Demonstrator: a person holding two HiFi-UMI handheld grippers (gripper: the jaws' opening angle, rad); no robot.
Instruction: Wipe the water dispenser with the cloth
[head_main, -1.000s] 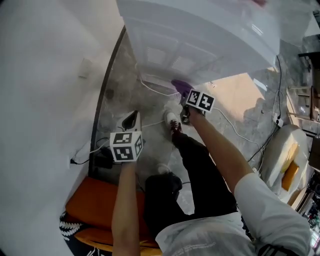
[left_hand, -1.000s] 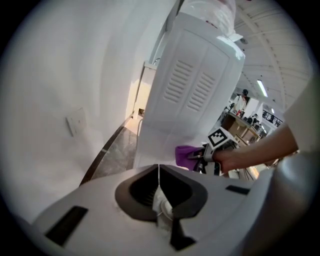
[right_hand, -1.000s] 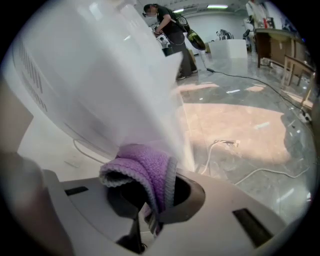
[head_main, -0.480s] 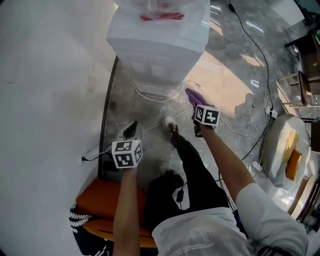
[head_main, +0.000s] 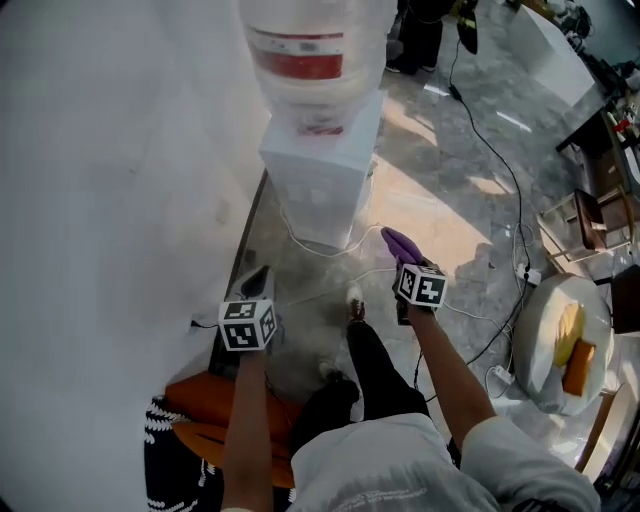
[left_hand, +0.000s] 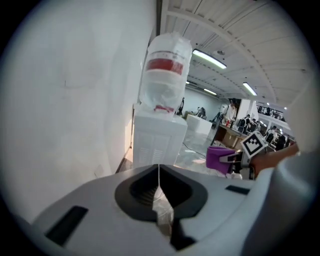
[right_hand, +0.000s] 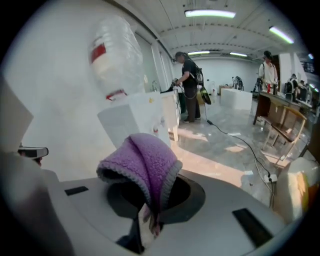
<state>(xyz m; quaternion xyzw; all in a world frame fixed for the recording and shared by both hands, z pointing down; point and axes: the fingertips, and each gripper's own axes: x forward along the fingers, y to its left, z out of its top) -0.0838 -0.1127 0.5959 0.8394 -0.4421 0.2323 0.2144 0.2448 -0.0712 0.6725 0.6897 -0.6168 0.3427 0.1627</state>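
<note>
Purple cloth (right_hand: 142, 167) sits pinched in the right gripper (right_hand: 148, 220), jaws clamped on its lower folds. The rest humps up over them, hiding where they meet. Left gripper (left_hand: 159, 187) shows its jaws pressed together, nothing between them. Both hang on the near side of the white water dispenser (head_main: 318, 175), which stands against the left wall, apart from the cloth. Its bottle (head_main: 315, 45) is cut off at the head view's top edge, and the taps are too blurred to make out.

White short-sleeved shirt (head_main: 400, 465) and black trousers (head_main: 378, 385) are worn. Left tool (head_main: 258, 278), right tool (head_main: 405, 265): grey shells, black-and-white marker cubes (head_main: 247, 325) fitted.
</note>
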